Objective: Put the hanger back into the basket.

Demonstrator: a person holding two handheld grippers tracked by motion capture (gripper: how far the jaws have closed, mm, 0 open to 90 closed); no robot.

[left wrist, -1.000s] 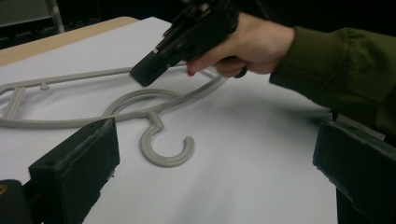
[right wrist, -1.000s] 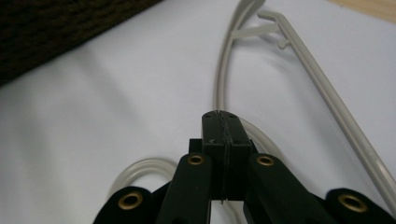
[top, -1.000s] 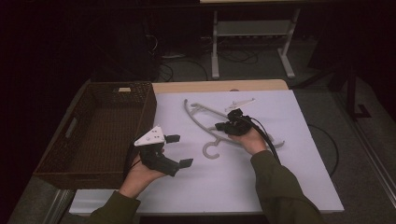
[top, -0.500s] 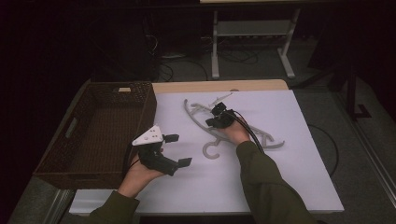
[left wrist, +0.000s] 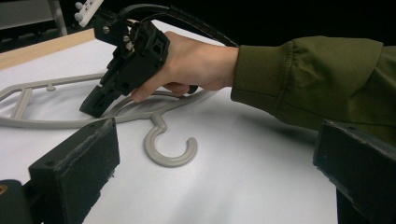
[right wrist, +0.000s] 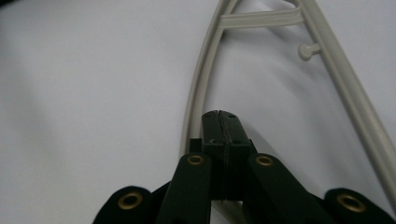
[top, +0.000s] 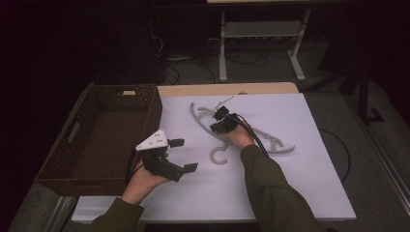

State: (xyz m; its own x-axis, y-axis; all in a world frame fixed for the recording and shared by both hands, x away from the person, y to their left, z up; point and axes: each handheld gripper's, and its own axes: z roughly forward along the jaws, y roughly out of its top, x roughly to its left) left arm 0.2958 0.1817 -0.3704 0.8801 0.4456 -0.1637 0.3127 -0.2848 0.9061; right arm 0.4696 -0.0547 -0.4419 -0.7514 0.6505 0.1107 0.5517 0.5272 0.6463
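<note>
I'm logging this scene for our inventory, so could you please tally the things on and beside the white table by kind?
Grey plastic hanger: 1
Brown wicker basket: 1
Hand-held grippers: 2, left gripper and right gripper
Total: 4

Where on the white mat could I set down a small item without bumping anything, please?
The mat's right side, beyond the grey hanger, is bare, as is the near edge between the forearms. The wicker basket looks empty. It is crowded mid-mat, around the right gripper on the hanger and the left gripper.
</note>
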